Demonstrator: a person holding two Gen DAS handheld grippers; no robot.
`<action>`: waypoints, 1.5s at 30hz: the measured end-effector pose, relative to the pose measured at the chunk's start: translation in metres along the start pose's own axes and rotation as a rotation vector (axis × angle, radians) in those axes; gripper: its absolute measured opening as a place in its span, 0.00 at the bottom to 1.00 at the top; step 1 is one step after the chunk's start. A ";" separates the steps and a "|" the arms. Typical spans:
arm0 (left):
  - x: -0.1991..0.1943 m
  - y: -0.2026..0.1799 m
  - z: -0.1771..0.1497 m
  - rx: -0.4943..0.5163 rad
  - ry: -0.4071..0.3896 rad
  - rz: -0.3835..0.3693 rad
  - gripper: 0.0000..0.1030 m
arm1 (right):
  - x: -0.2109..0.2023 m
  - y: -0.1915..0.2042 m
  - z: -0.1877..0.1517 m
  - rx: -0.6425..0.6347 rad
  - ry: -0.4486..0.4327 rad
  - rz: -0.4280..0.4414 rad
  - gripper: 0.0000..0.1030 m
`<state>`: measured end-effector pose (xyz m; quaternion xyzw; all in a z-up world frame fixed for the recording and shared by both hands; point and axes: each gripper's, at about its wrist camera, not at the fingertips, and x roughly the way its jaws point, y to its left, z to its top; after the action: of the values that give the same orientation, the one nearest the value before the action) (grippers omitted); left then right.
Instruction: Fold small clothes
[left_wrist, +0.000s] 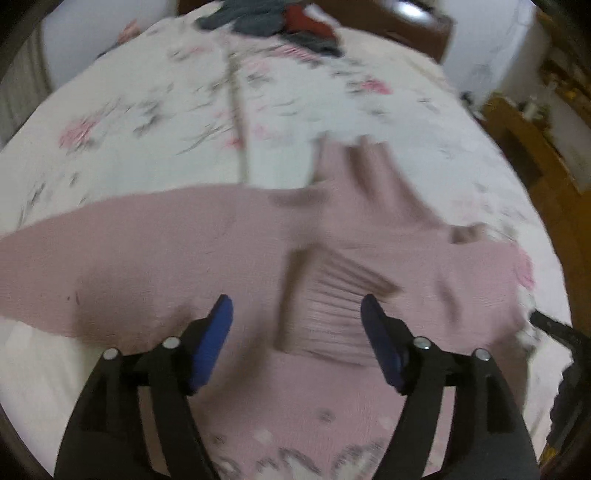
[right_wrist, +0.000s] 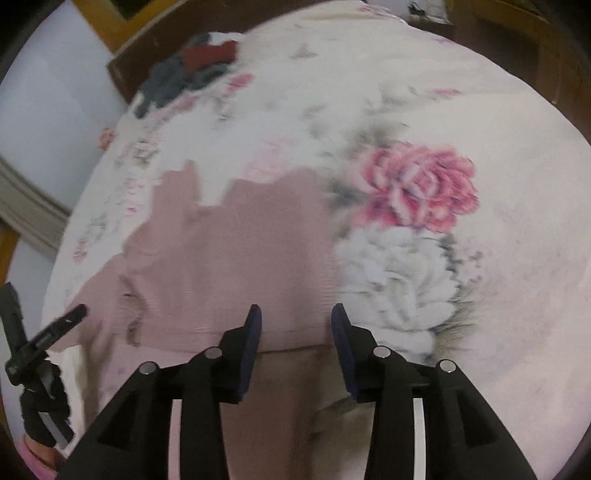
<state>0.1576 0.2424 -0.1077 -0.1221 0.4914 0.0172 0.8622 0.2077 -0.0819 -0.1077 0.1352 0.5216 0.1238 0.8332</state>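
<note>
The left hand-held gripper (left_wrist: 296, 314) hangs over a dusty-pink garment (left_wrist: 207, 251) with its blue-padded jaws spread wide and nothing between them. Only the left wrist view shows a ribbed, pleated band (left_wrist: 325, 295) of that garment lying just ahead of the open jaws, and a long part of the cloth running off to the left edge of the picture, so the garment's long axis there lies roughly crosswise to the fingers. Two narrower flaps reach away toward the far side of the bed (left_wrist: 129, 122).

The right hand-held gripper (right_wrist: 296, 317) is likewise open, its jaws somewhat less wide, empty, poised over the near hem of the same pink garment (right_wrist: 229, 251). In the right wrist view the cloth lies to the left of centre and stretches away from the fingers, its ragged far edge ending on the floral bedspread (right_wrist: 517, 258); a large pink rose print (right_wrist: 421, 184) and a pale one below it lie just beside the garment's right edge. This view alone shows the other gripper's dark frame (right_wrist: 37, 343) at the far left, tilted, near the cloth's left border.

Both pictures are blurred, so whether either gripper touches the fabric cannot be told. A heap of grey and red clothes (left_wrist: 273, 18) sits at the far end of the bed, well apart.
</note>
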 end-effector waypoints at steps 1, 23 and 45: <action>-0.001 -0.012 -0.002 0.029 0.004 -0.012 0.74 | 0.001 0.006 0.001 -0.008 0.006 0.013 0.39; 0.019 0.003 -0.005 0.001 0.064 -0.031 0.09 | 0.060 0.015 -0.014 -0.028 0.134 0.045 0.38; 0.056 0.036 -0.007 -0.024 0.153 0.035 0.42 | 0.075 0.059 -0.012 -0.088 0.196 0.042 0.40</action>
<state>0.1751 0.2704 -0.1658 -0.1248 0.5578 0.0287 0.8200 0.2254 0.0005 -0.1547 0.0964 0.5919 0.1767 0.7805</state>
